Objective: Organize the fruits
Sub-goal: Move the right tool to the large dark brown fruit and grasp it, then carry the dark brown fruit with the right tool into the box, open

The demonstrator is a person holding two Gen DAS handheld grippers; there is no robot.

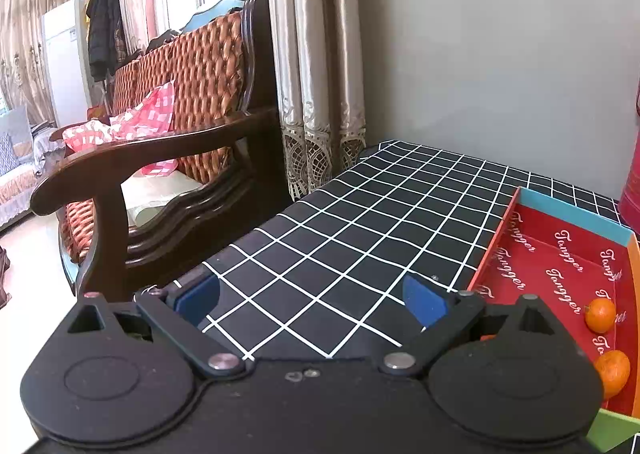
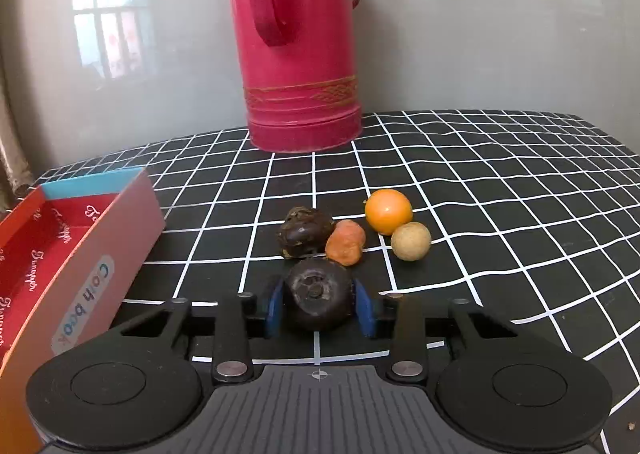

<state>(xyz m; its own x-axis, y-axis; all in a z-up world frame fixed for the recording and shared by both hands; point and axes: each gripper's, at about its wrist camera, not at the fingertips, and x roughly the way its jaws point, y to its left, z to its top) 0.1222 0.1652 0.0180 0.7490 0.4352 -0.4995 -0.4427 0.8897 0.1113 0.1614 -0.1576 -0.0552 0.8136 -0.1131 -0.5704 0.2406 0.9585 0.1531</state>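
**Dark fruit between my right tongs, box waiting to the left**

My right gripper sat low over the black checked tablecloth, its blue pads closed to either side of a dark, round, wrinkled fruit. The pads looked to be touching it, so I judged it held, though I could not tell whether it had left the cloth. Just beyond it lay a second dark fruit, touching a small shrivelled orange piece; a smooth orange fruit and a pale tan round one sat together to the right. A tall red flask stood behind them near the wall.

My left gripper hovered over bare cloth, its fingers wide apart and holding nothing. To its right was the open red box, with two small orange fruits already inside.

Risks, as I judged them: the fruit was round and hard-looking, so it might slip out of a light grip and roll off the table. Lifting carelessly might nudge the shrivelled piece just ahead. Carrying it left, I might clip the box wall.

The box was cut off at the edge in both views, so I could not see all its contents. The underside of the held fruit was hidden
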